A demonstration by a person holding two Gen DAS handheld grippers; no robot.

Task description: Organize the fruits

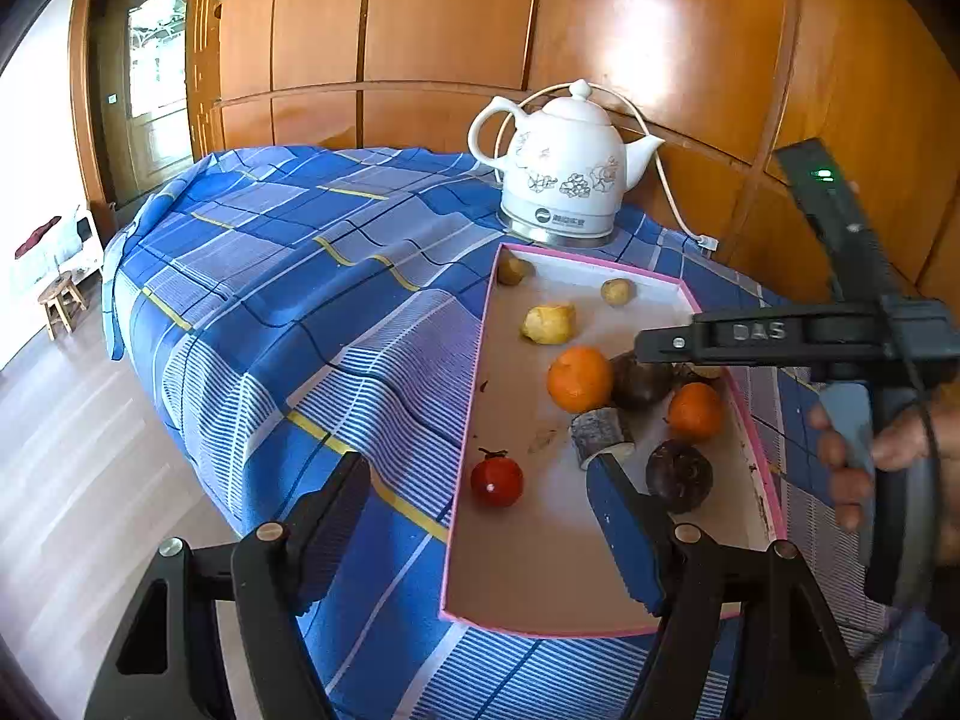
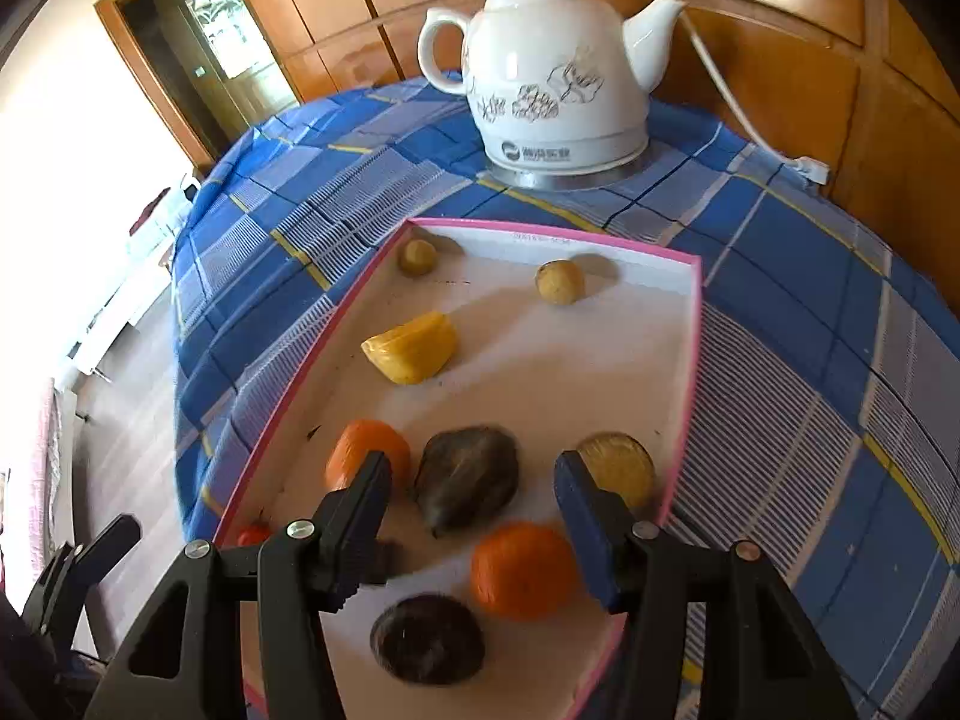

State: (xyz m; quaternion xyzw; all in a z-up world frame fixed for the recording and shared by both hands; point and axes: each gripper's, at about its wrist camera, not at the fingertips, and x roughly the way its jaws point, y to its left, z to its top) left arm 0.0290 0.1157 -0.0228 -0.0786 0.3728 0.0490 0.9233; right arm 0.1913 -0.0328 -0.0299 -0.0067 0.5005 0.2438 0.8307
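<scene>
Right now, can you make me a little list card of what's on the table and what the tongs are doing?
surface: table with blue checked cloth
container: shallow pink-edged tray
in the tray: two oranges, two dark round fruits, a red tomato, a yellow chunk, two small tan balls
behind the tray: white kettle, cord attached
left tongs: open, holding nothing
right tongs: open, above the fruit

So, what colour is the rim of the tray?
Pink rim, white inside; clearest in the right wrist view.
</scene>
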